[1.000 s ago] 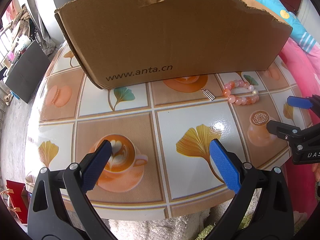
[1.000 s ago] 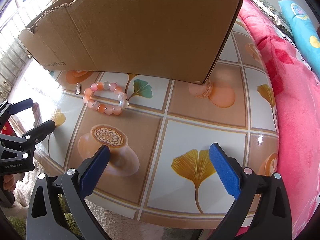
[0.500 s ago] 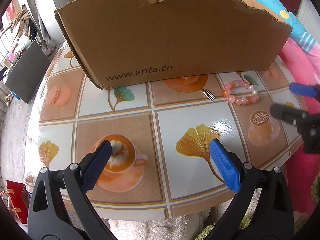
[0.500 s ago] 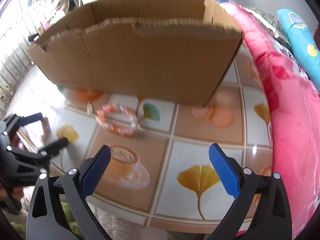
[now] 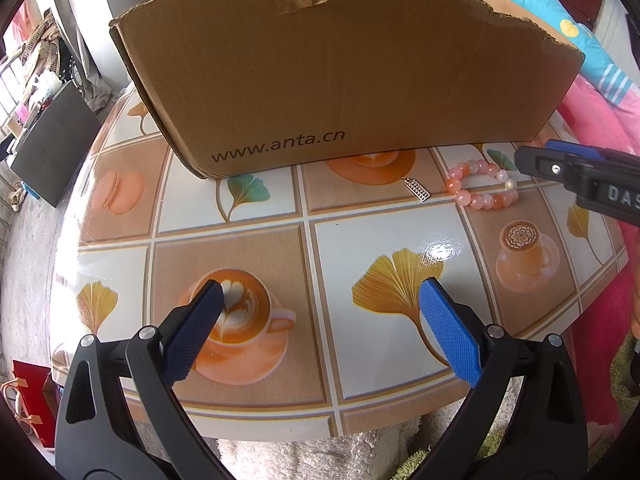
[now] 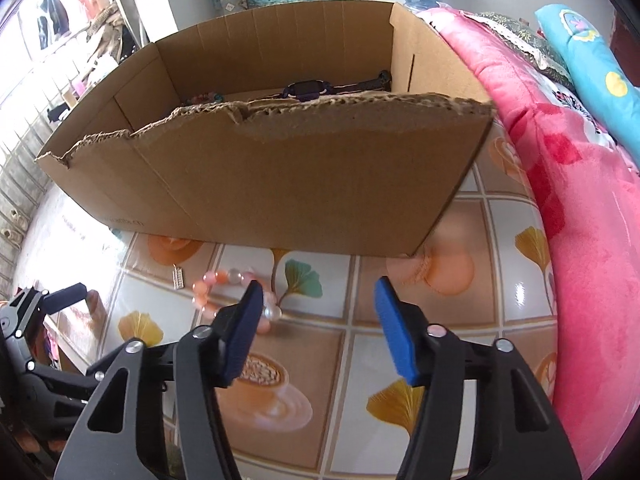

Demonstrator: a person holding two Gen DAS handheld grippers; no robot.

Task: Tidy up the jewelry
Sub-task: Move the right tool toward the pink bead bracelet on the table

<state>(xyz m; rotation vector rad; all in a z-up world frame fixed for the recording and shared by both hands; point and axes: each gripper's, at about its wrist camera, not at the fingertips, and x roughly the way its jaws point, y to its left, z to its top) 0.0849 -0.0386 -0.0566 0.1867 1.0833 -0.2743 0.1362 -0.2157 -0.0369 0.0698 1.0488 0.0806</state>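
A pink and orange bead bracelet (image 5: 482,187) lies on the table just in front of the cardboard box (image 5: 340,72); it also shows in the right wrist view (image 6: 224,292), partly behind my left finger. A small silver charm (image 5: 417,189) lies left of it, also in the right wrist view (image 6: 178,277). My right gripper (image 6: 318,304) is open and hovers over the table just right of the bracelet. My left gripper (image 5: 320,308) is open and empty over the table's near part. Inside the box (image 6: 280,152) lie a dark watch (image 6: 306,90) and other items.
The table (image 5: 384,248) has a glossy tiled cloth with coffee and leaf prints. A pink blanket (image 6: 568,184) lies along the right side. A red bag (image 5: 32,396) stands on the floor at lower left.
My right gripper has risen and moved forward towards the bracelet and the box, so the box's inside now shows. Its fingers stand closer together. My left gripper has not moved.
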